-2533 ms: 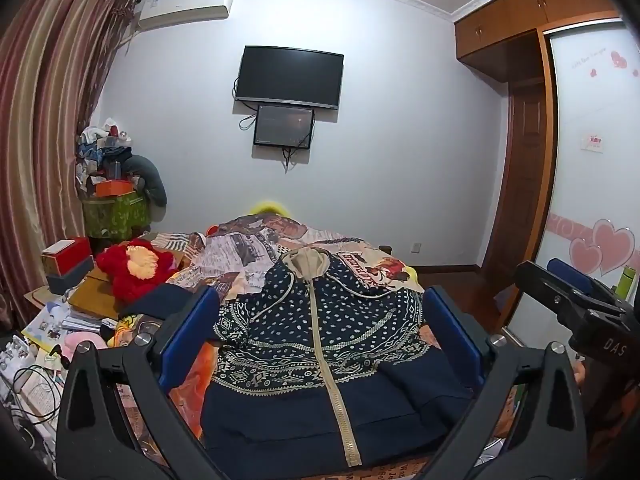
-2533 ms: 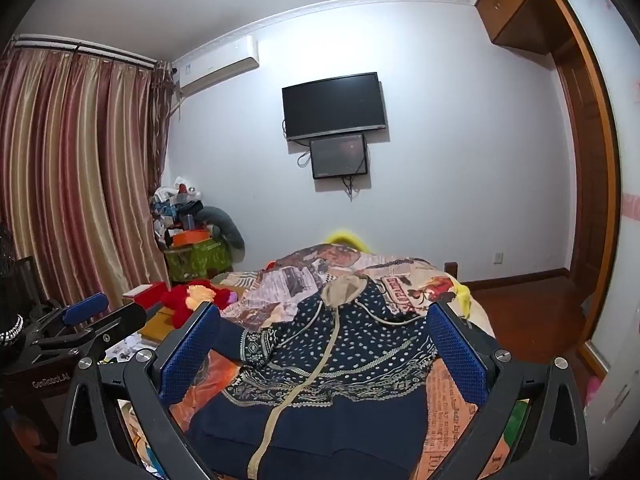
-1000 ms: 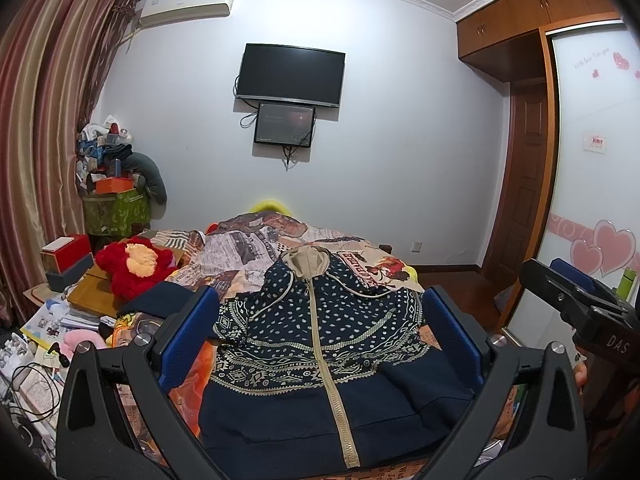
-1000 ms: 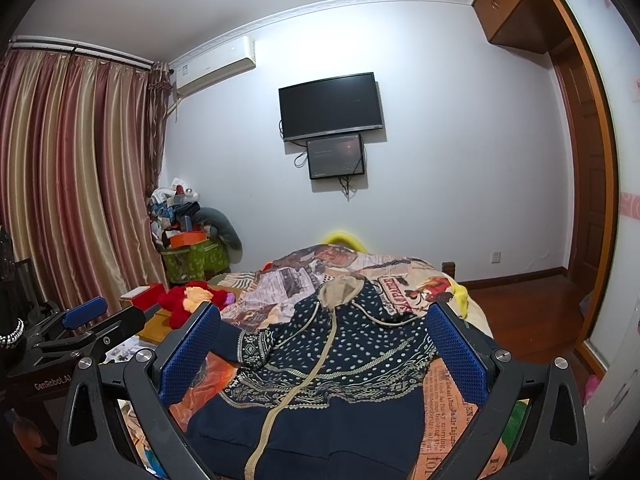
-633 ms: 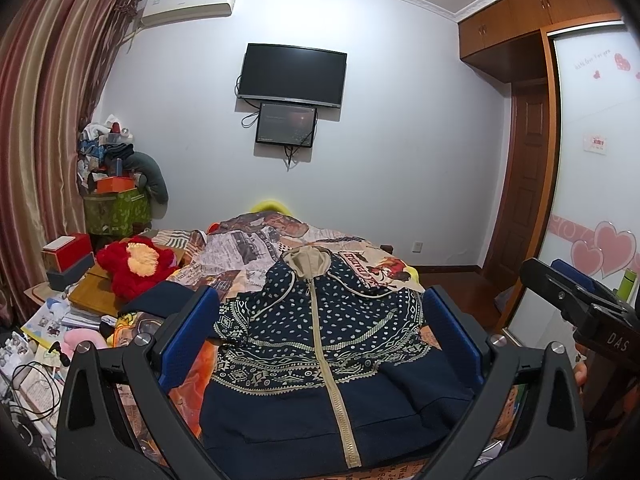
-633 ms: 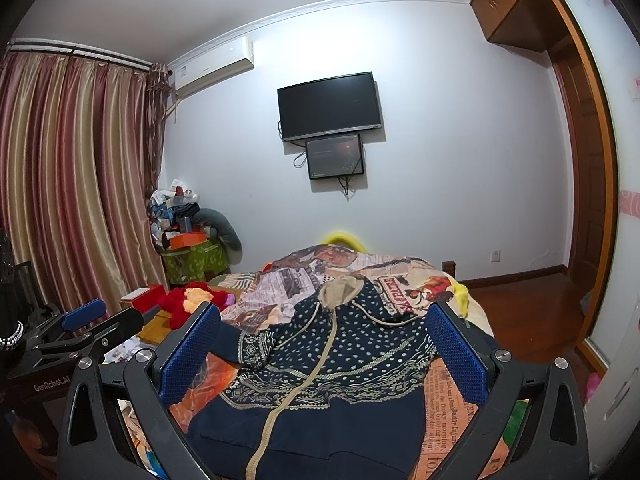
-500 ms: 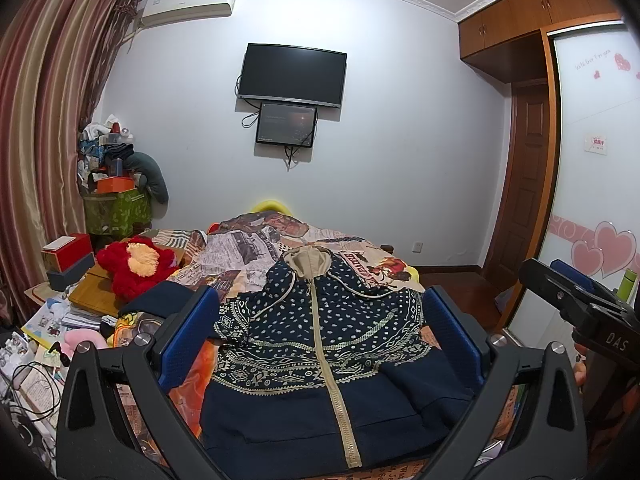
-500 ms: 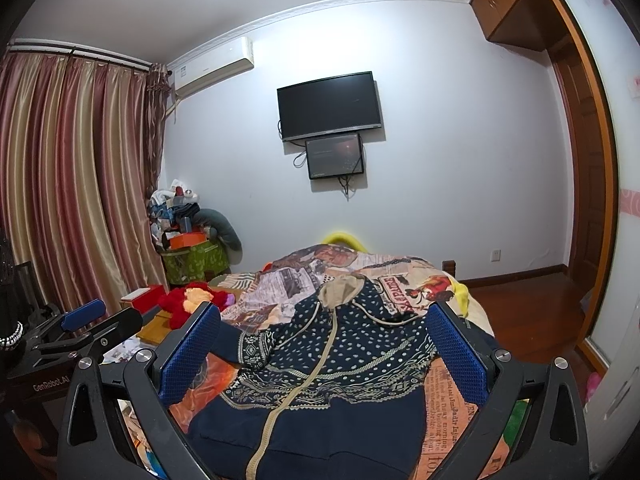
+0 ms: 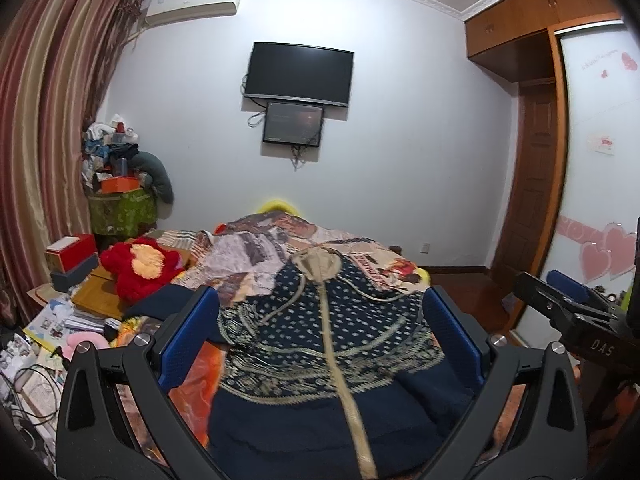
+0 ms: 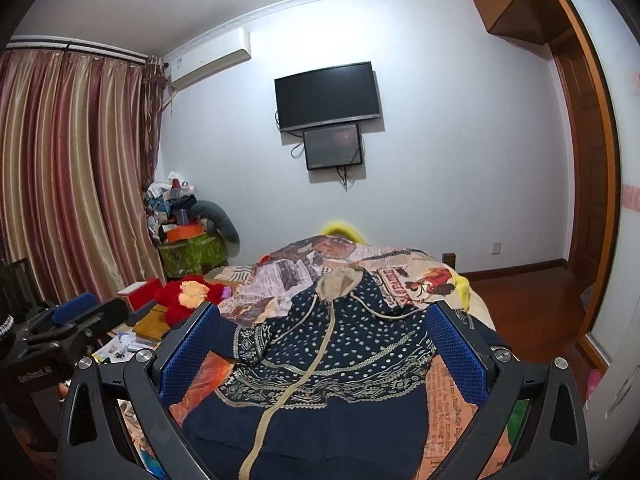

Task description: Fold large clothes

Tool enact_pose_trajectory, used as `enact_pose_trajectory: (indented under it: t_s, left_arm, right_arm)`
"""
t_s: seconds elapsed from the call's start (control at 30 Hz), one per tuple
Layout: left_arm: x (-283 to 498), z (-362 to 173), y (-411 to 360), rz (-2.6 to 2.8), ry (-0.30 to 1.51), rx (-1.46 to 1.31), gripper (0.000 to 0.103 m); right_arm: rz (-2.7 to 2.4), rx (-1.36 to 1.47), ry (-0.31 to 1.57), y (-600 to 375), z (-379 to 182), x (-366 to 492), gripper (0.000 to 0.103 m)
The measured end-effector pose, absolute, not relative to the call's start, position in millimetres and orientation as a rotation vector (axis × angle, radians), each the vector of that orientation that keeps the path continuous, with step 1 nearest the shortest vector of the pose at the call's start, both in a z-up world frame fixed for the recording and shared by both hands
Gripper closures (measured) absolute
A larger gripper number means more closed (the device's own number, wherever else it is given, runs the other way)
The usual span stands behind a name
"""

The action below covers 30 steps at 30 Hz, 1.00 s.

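A navy hooded jacket [image 9: 320, 344] [image 10: 332, 356] with pale dots, patterned bands and a beige zip lies flat, front up, on the bed, hood toward the far wall. My left gripper [image 9: 320, 336] hovers open above its hem, blue pads wide apart, nothing between them. My right gripper [image 10: 324, 340] is likewise open over the jacket's near end. The right gripper's body [image 9: 576, 320] shows at the right edge of the left wrist view; the left gripper [image 10: 60, 328] shows at the left of the right wrist view. One sleeve [image 10: 244, 340] is folded in at the left.
The bed [image 10: 404, 272] wears a printed newspaper-pattern cover. A red plush toy [image 9: 138, 266], boxes, books and cables crowd the low surface at left. Striped curtains [image 10: 68, 176] hang left; a wooden door and wardrobe [image 9: 532, 184] stand right. A TV [image 9: 298, 74] is on the far wall.
Almost nothing has changed; both grippers stay open over the jacket, with only a slight drift of the views.
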<state>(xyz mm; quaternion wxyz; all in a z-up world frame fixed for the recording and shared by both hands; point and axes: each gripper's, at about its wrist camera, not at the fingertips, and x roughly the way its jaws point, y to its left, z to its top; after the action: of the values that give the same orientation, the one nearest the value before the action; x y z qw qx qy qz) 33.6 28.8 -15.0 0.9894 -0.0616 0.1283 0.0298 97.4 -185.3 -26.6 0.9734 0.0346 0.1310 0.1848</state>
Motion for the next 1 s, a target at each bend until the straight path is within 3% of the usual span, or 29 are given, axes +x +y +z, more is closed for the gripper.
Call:
enact_pose_trajectory:
  t_s: [0.3,0.93,1.0]
  left_arm:
    - [106,-32,87,0.199,0.317,-0.143,0.000]
    - [279,-127,289,0.474,0.705,-0.243,0.001]
    - [287,-139,297,0.466,0.741,-0.242,0.005]
  right_arm:
    - [0.369,0.082,0.342,-170,-42,181,0.000]
    - [0.390,0.018,0.676,-118,-95,419,0.000]
    - [0.390,-0.018,0.709,-107,-107,440,0.000]
